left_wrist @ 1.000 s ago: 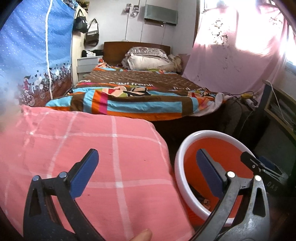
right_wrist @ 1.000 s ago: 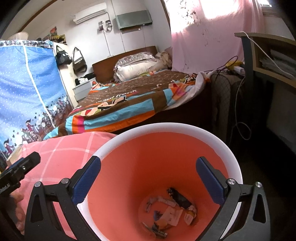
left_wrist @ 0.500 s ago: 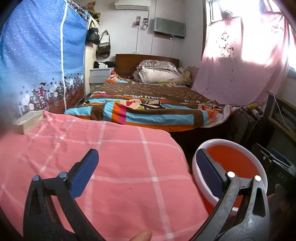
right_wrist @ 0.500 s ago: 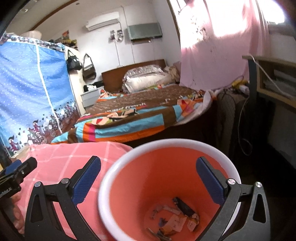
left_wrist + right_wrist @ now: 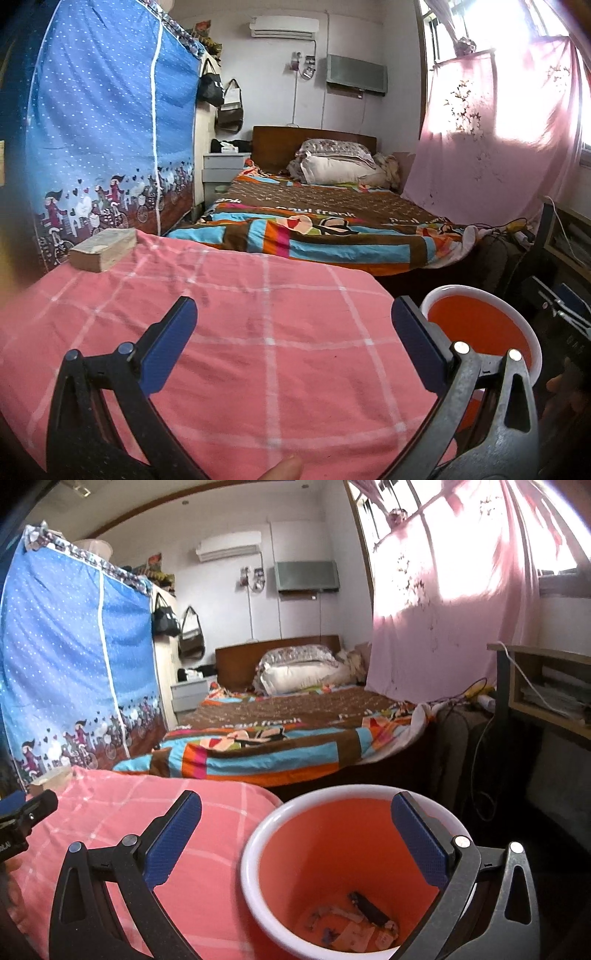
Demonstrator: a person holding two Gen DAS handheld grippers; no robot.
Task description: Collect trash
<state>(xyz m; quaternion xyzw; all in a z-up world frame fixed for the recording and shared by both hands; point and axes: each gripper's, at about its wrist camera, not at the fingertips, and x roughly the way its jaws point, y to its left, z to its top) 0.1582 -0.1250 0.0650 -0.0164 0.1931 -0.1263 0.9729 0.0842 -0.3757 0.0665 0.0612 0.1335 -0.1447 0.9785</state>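
Observation:
An orange bin with a white rim [image 5: 354, 794] stands on the floor beside a table under a pink checked cloth [image 5: 240, 332]. Scraps of paper and a dark wrapper [image 5: 365, 919] lie at its bottom. My right gripper [image 5: 295, 838] hangs open above the bin's near left rim, nothing between its fingers. My left gripper [image 5: 291, 339] is open over the pink cloth, empty. The bin [image 5: 480, 317] shows at the lower right of the left wrist view. A tan block [image 5: 103, 249] lies at the cloth's far left corner.
A bed with a striped, colourful quilt [image 5: 325, 229] lies beyond the table. A blue fabric wardrobe [image 5: 103, 140] stands at the left. At the right are a wooden shelf unit [image 5: 546, 690] and hanging cables [image 5: 480, 746]. A pink curtain [image 5: 461, 590] covers the window.
Both grippers have risen and pulled back. The bin looks smaller and has slid right in both views, and the tan block has come into the left wrist view.

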